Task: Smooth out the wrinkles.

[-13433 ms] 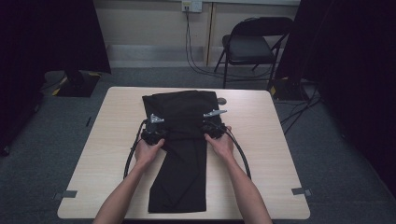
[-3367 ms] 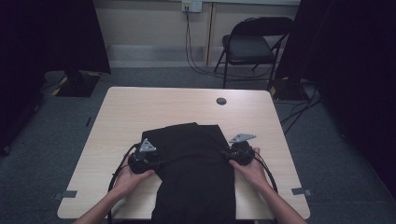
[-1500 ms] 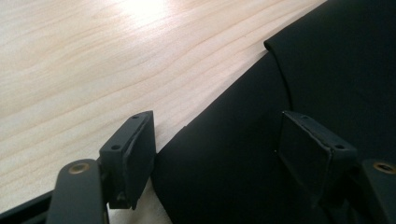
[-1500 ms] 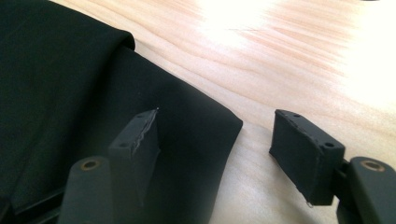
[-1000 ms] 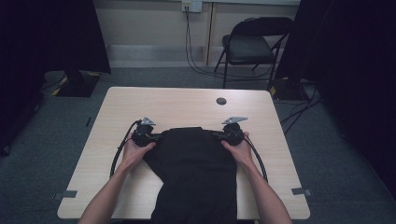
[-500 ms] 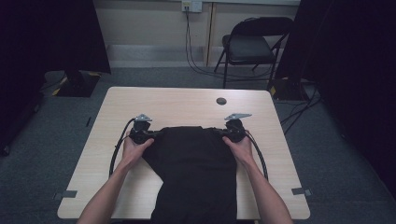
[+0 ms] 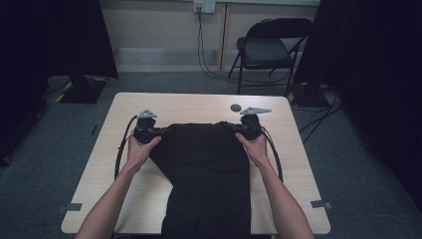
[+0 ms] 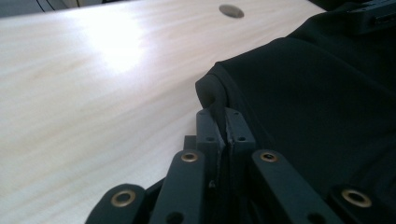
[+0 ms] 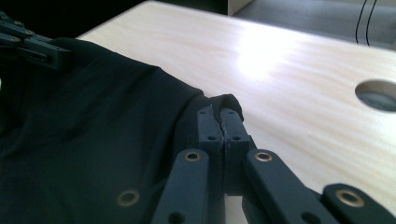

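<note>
A black garment [image 7: 209, 169] lies down the middle of the light wooden table [image 7: 149, 107] and hangs over its near edge. My left gripper [image 7: 165, 131] is shut on the garment's far left corner. In the left gripper view the jaws [image 8: 224, 119] pinch a rolled fold of the black cloth [image 8: 317, 93]. My right gripper [image 7: 231, 128] is shut on the far right corner. Its own view shows the jaws [image 9: 220, 116] pressed together on a small bunch of the cloth [image 9: 93, 130]. The far edge stretches between the two grippers, just above the tabletop.
A round cable hole [image 7: 236, 107] is in the table just beyond the right gripper. Bare wood runs along the far side and both sides of the garment. A black folding chair [image 7: 271, 47] and wall cables stand behind the table. Each gripper trails a black cable loop.
Both hands have risen a little with the garment's far corners pinched, lifting that edge off the table. Several seconds ago the grippers were at the table's near part with the cloth.
</note>
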